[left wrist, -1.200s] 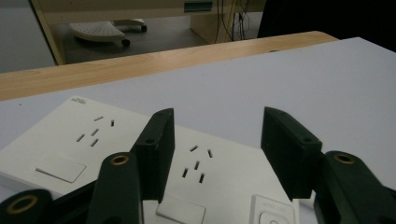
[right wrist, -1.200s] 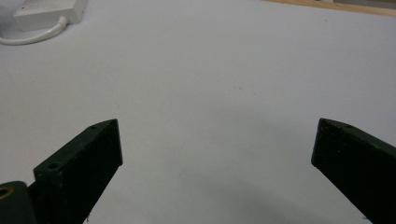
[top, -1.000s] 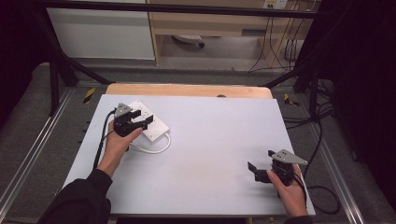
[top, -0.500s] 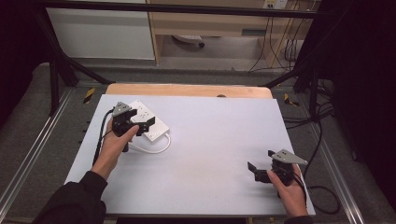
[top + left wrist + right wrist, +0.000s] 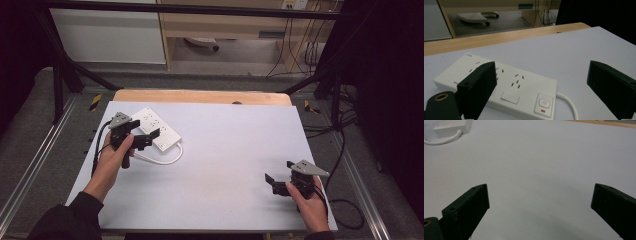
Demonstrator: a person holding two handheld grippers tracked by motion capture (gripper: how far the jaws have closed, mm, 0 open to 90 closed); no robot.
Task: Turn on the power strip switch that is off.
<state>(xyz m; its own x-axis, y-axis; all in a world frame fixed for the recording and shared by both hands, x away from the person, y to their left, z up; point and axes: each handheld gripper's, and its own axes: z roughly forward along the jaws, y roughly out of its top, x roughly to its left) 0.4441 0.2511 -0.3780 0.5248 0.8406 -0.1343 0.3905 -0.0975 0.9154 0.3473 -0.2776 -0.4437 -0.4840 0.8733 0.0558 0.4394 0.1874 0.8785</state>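
A white power strip (image 5: 161, 131) lies flat at the table's far left, its white cable (image 5: 167, 160) looping toward the near side. My left gripper (image 5: 142, 132) hovers open just over the strip's near end. In the left gripper view the strip (image 5: 519, 87) lies between and slightly beyond the wide-apart jaws of that gripper (image 5: 544, 75), with its power button (image 5: 544, 103) close to the camera. My right gripper (image 5: 274, 184) rests open at the near right, far from the strip, holding nothing. The right gripper view has its own gripper (image 5: 541, 195) over bare table, with the strip (image 5: 451, 126) far off at top left.
The grey-white table top (image 5: 230, 150) has a wooden strip (image 5: 200, 96) along its far edge. Black frame legs and metal rails flank both sides. Cables hang at the right beyond the table, and a black cable trails from each gripper.
The left gripper has shifted slightly toward the near side, staying open over the power strip's end. The right gripper has not moved.
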